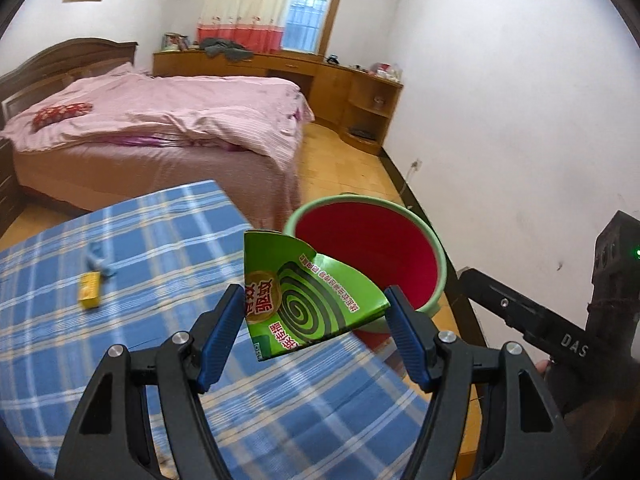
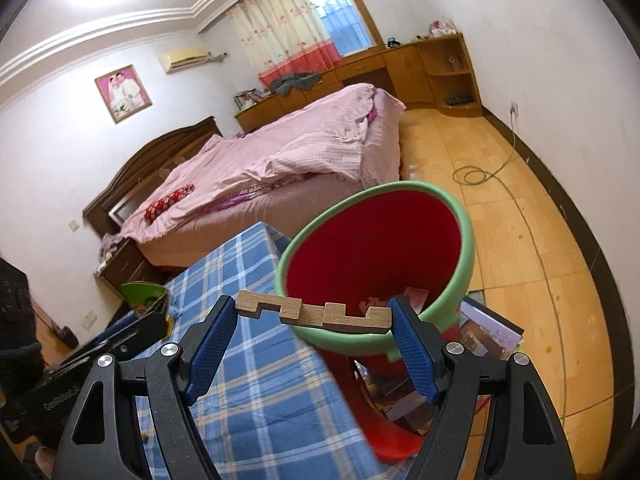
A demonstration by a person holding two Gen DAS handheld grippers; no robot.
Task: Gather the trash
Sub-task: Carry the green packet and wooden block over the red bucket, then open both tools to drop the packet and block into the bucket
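Two claws carry trash toward a red bucket with a green rim (image 1: 434,248), which stands just past the edge of a table covered in blue plaid cloth (image 1: 160,240). The left claw (image 1: 314,322) grips a flattened green mosquito-coil box (image 1: 308,300) by its two side edges, the blue pads (image 1: 222,332) pressing on either flank. The box stands tilted, its long axis running up and away from the claw, its torn upper end pointing toward the bucket's near rim. The right claw (image 2: 314,326) clamps a notched strip of wood (image 2: 312,312) end to end between its pads; the strip lies crosswise, its long axis level from finger to finger, and hangs over the bucket's near rim (image 2: 340,334) and the table's corner. A small yellow box (image 1: 90,290) and a scrap of blue material (image 1: 98,260) lie on the table, well apart from the left claw. A pink-covered bed (image 2: 300,152) fills the room behind.
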